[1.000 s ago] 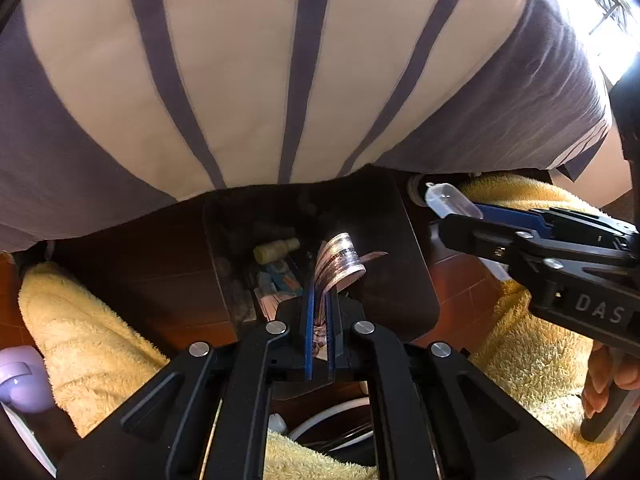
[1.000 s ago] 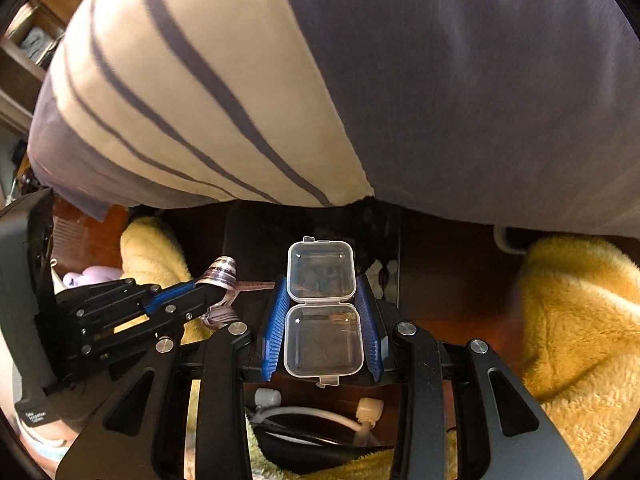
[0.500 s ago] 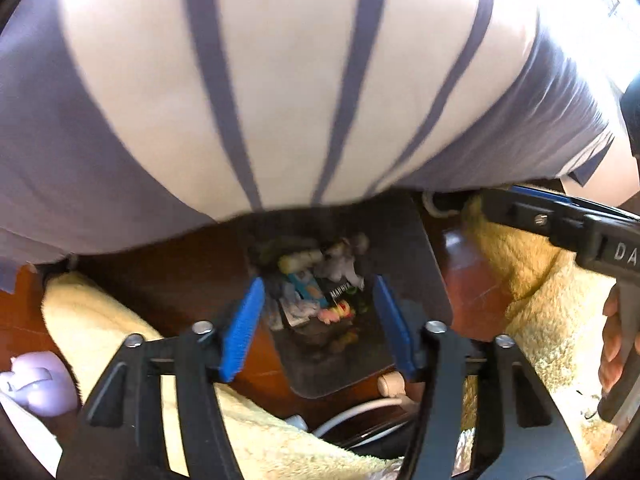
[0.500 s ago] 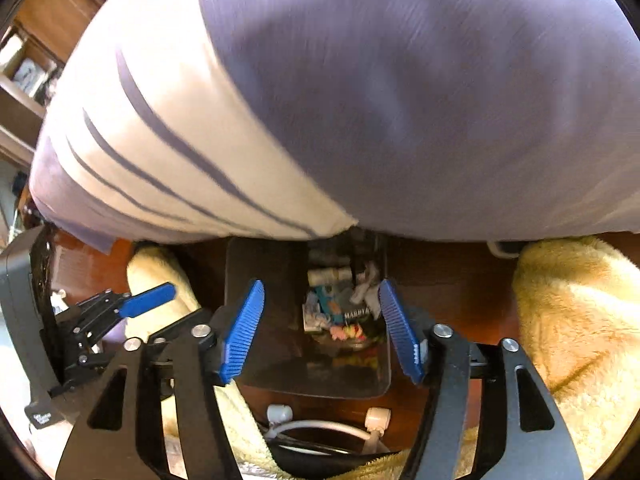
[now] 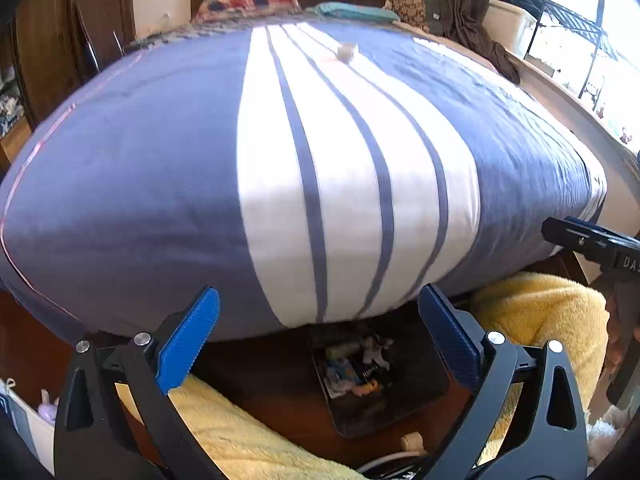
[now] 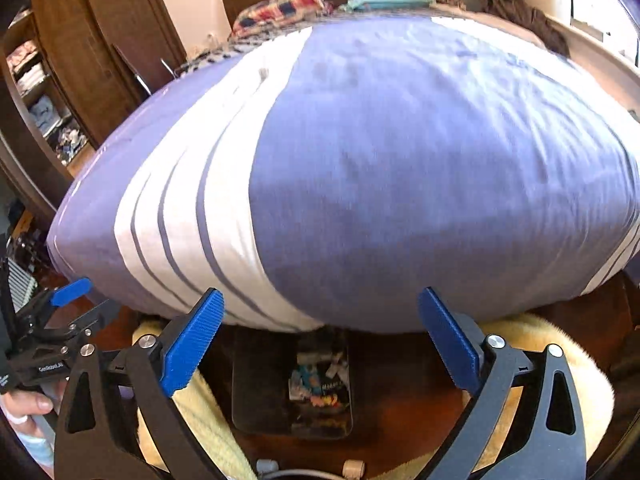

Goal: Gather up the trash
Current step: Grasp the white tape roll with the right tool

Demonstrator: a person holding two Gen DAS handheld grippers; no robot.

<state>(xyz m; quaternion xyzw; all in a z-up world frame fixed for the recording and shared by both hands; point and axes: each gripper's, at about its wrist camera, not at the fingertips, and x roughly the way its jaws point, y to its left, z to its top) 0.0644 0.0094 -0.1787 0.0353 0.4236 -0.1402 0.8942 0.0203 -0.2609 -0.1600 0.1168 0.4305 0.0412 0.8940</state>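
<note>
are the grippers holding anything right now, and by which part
Nothing is held. The left gripper and right gripper have just been opening and stand wide, empty, above the dark plastic trash bin.

A dark, open bin (image 5: 424, 392) stands on the reddish-brown floor at the foot of the bed, its far rim tucked under the overhanging striped cover. It is rectangular and shallow-looking from above, with plain dark walls. Inside, gathered toward the far end, lies a loose heap of trash (image 5: 356, 372): a pale yellowish tube-like piece at the back, crumpled white scraps, a blue-and-white printed wrapper, a dark packet with white lettering, and small pink and yellow bits at the near edge of the heap. The right view shows the same heap (image 6: 320, 384) against the bin's (image 6: 256, 392) right wall
</note>
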